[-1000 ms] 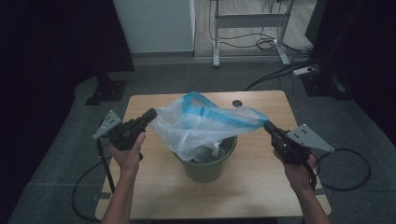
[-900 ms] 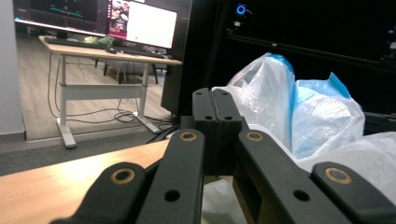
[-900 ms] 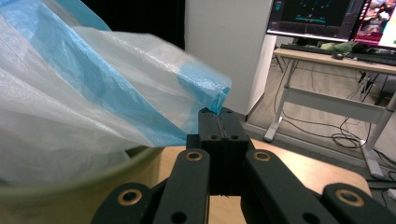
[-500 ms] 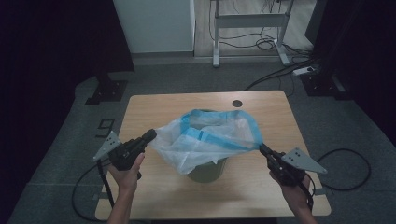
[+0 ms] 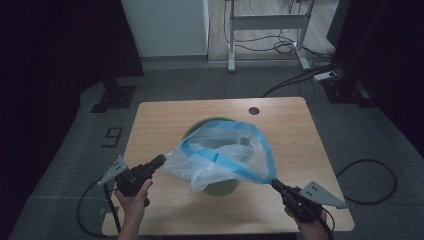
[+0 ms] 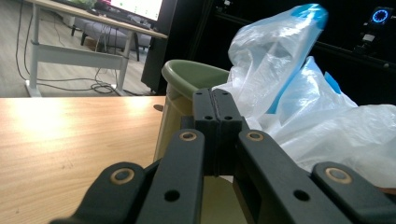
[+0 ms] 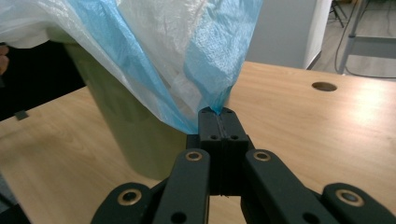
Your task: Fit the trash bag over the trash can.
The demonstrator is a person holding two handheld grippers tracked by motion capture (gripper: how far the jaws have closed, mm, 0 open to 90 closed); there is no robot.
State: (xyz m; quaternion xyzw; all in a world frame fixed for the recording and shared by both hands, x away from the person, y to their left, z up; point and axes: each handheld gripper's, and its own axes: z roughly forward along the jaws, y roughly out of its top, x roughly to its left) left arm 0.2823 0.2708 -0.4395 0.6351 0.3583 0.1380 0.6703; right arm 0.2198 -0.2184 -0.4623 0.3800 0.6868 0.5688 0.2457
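High view: the left hand-held gripper (image 5: 159,161) and right hand-held gripper (image 5: 274,183) each clamp 1 edge of the blue-trimmed plastic bag (image 5: 220,155), stretched between them over the green bin (image 5: 215,186) on the counter (image 5: 165,120).

Left gripper view: jaws pressed together on film, bin just ahead.

Right gripper view: jaws pinch the blue hem (image 7: 217,105), bin ahead-left.
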